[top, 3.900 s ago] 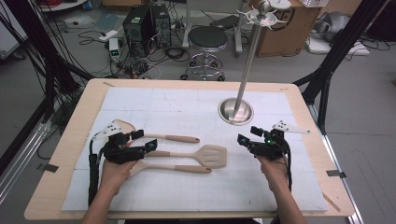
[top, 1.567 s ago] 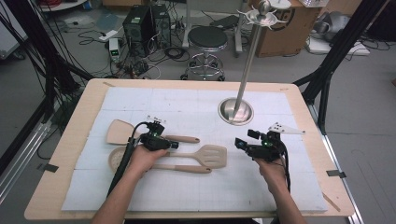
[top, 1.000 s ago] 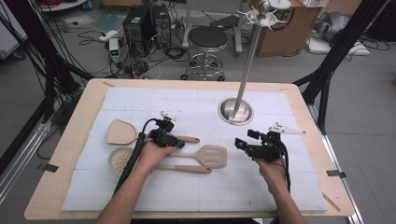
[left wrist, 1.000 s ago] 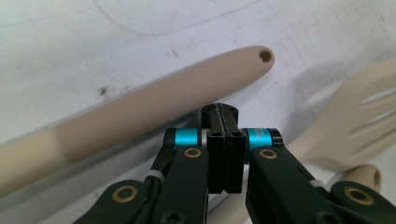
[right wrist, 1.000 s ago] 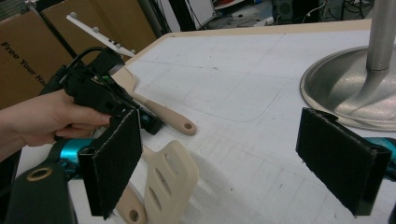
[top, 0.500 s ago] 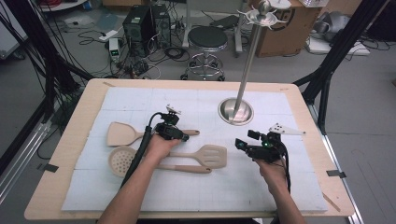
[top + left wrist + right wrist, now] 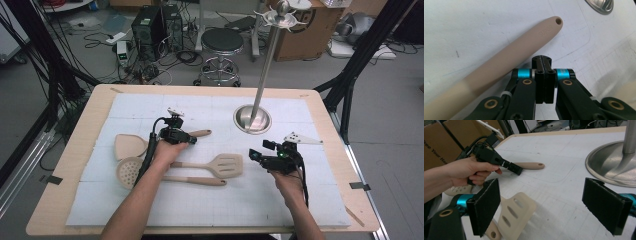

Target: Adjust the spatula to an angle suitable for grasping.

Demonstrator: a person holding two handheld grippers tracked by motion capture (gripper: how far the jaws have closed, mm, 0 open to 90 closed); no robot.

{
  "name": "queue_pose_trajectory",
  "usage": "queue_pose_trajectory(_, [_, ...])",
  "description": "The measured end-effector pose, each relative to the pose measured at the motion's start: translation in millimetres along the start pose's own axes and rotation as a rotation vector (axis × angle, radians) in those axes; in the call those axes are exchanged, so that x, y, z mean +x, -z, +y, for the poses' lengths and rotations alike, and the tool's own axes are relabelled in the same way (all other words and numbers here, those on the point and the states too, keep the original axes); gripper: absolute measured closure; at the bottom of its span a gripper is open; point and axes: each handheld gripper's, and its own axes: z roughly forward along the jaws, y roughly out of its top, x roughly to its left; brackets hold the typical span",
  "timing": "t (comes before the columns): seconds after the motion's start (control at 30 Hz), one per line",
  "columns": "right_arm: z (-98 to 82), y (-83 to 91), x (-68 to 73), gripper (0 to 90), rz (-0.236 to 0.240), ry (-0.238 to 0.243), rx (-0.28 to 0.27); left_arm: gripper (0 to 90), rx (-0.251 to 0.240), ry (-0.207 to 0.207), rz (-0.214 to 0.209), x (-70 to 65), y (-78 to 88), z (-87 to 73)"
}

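Three beige utensils lie on the white mat. A solid spatula has its handle ending near the mat's middle. A slotted spatula and a round skimmer lie nearer the person. My left gripper is shut and empty, its tips just beside the solid spatula's handle, close to the end with the hole. My right gripper stands open to the right of the slotted spatula's head, with nothing between its pads. The right gripper view also shows the left gripper.
A metal stand rises from a round base at the mat's back right, with hooks at the top of its pole. The white mat covers most of the wooden table. A stool and cables lie on the floor behind.
The left hand has moved right from the table's left side, along the solid spatula to the end of its handle, jaws shut throughout. The right hand has stayed in place.
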Motion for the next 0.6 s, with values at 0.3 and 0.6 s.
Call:
queue_pose_trajectory(0.3, [-0.4,-7.6,-3.2,14.6,0.005,-0.010,0.012,90.0,-0.008,0.011,0.009,6.4,3.9,6.5])
queue_pose_trajectory(0.6, [-0.1,-3.4,-4.4,14.6,0.004,-0.016,0.005,90.0,0.001,-0.008,0.021,5.8,2.5,29.1])
